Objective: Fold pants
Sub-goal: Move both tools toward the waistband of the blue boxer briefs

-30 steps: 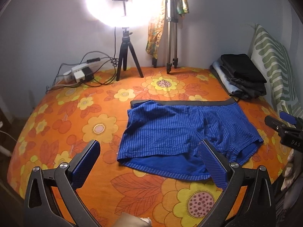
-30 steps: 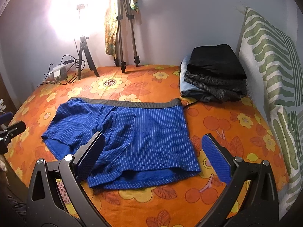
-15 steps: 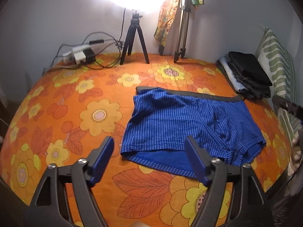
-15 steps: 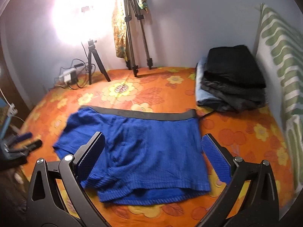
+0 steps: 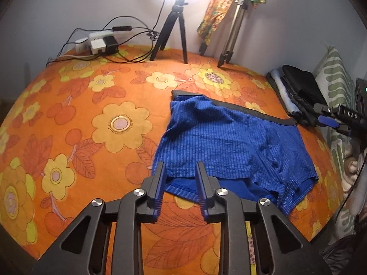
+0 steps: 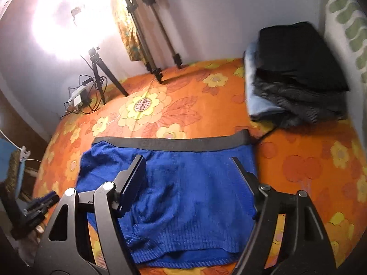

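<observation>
Now we hold left gripper (image 5: 179, 168) with jaws narrowed but a gap showing, nothing clamped, tips at near-left hem of blue striped shorts (image 5: 231, 146) (fabric flat on orange floral bedspread (image 5: 68, 119)). Right gripper (image 6: 190, 167) gapes wide above shorts, waistband beyond tips. Folded dark clothes stack (image 6: 298, 75) far right of tips.

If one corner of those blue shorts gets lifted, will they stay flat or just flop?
The blue shorts would probably flop and drape: the thin knit already wrinkles against the bedspread. They are likely light, so one pinch should lift them. The grey waistband looks a little firmer.
</observation>
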Available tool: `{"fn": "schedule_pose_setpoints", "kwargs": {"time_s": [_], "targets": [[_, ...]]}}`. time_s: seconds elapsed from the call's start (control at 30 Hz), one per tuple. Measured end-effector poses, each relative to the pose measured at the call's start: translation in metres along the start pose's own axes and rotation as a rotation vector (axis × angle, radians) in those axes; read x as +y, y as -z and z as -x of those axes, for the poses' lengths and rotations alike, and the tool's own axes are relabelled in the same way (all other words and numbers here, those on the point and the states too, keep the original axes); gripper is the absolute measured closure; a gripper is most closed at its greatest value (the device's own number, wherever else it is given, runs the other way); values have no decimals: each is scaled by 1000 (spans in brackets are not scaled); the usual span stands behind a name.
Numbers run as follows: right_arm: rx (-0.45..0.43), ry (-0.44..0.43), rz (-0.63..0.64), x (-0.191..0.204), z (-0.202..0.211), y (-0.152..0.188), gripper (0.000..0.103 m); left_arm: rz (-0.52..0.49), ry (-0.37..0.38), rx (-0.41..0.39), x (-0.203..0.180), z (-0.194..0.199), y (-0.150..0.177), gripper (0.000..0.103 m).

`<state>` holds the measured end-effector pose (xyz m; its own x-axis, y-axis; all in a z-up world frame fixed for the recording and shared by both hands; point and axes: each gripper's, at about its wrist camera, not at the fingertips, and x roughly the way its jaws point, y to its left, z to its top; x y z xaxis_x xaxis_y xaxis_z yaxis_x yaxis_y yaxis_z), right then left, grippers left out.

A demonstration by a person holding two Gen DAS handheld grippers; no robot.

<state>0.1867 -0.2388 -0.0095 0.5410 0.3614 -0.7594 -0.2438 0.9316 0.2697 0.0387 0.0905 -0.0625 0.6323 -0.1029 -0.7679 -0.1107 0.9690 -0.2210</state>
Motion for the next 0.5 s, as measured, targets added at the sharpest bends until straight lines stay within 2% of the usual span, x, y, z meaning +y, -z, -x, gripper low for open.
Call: {"fn": "schedule_pose_setpoints", "kwargs": {"time_s": [0.13,0.3,0.5], "targets": [[54,-52,28,30,-24,-17,26,3,-14,10,5,-10,-2,82],[133,-125,97,93,-64,-44,26,28,-4,38,16,-18,-1,82],[232,-148,227,166,-117,-62,27,43,21,81,26,-28,5,82]]}}
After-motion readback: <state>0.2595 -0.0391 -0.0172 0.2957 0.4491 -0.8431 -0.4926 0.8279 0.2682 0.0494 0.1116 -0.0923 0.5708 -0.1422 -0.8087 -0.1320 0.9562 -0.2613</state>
